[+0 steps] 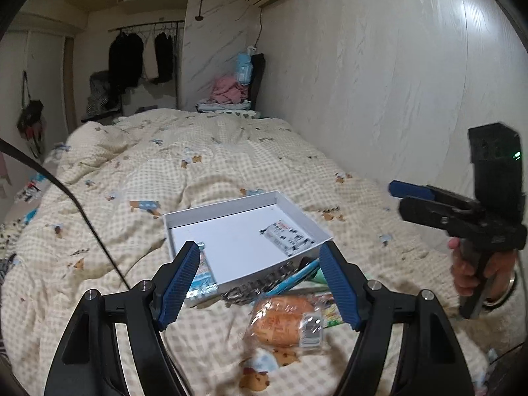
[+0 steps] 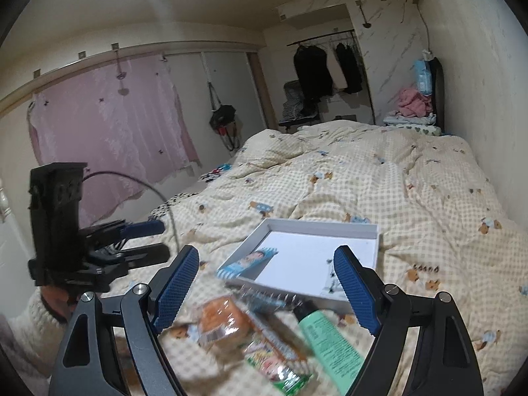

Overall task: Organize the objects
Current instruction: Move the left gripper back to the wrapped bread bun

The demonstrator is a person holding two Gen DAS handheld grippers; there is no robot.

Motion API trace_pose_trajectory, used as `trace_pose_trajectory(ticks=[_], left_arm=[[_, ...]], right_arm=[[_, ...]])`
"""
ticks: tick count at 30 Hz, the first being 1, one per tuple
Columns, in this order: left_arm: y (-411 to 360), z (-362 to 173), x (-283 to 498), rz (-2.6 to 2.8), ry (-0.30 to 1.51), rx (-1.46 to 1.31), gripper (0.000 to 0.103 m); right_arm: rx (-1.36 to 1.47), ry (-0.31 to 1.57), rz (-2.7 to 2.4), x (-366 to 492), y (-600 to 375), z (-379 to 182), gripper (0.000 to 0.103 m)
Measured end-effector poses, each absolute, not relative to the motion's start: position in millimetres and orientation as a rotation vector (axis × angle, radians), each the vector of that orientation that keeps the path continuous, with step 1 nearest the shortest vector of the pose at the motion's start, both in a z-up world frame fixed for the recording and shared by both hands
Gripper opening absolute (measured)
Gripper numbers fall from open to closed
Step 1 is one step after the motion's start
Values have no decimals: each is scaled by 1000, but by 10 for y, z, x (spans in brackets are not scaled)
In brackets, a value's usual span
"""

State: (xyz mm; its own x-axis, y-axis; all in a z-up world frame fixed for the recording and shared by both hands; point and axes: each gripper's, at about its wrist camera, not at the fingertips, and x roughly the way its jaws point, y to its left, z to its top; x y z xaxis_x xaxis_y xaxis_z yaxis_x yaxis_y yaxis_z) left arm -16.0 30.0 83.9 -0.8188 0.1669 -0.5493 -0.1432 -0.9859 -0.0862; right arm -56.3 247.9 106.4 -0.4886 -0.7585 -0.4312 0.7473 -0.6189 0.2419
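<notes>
A shallow white box [image 1: 231,242] [image 2: 316,257] lies on the bed. Inside it are a black-and-white snack packet [image 1: 286,236] and a blue packet [image 1: 203,277] [image 2: 249,260] leaning on its rim. In front of the box lie a wrapped orange bun [image 1: 283,321] [image 2: 224,321], a hairbrush [image 1: 260,285] [image 2: 267,298], a green tube [image 2: 326,343] and a colourful green packet [image 2: 280,359]. My left gripper [image 1: 260,283] is open and empty above the bun. My right gripper [image 2: 267,283] is open and empty above the pile; it also shows in the left wrist view [image 1: 401,201].
The checked quilt [image 1: 198,165] covers the whole bed. A wall [image 1: 396,99] runs along the right side. Folded clothes [image 1: 227,95] sit at the bed's far end. A black cable [image 1: 82,211] trails across the left of the quilt.
</notes>
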Motion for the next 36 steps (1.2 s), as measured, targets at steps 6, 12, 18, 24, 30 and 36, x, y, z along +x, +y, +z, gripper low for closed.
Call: trace_pose_trajectory(ticks=[6, 12, 18, 24, 30, 36], left_arm=[[363, 451, -177, 2811, -56, -994, 78], [400, 334, -122, 2858, -47, -995, 79], [365, 240, -96, 2858, -97, -999, 79], [403, 154, -66, 2875, -87, -1005, 79], [562, 123, -25, 2898, 48, -999, 79], [561, 41, -71, 2888, 59, -1061, 79]], right_arm=[[631, -8, -2167, -353, 2535, 826, 85], [697, 16, -2153, -289, 2516, 552, 85], [717, -53, -2222, -280, 2598, 407, 103], [708, -12, -2317, -160, 2572, 268, 103], [708, -23, -2300, -155, 2607, 242, 103], [730, -73, -2293, -203, 2634, 197, 103]])
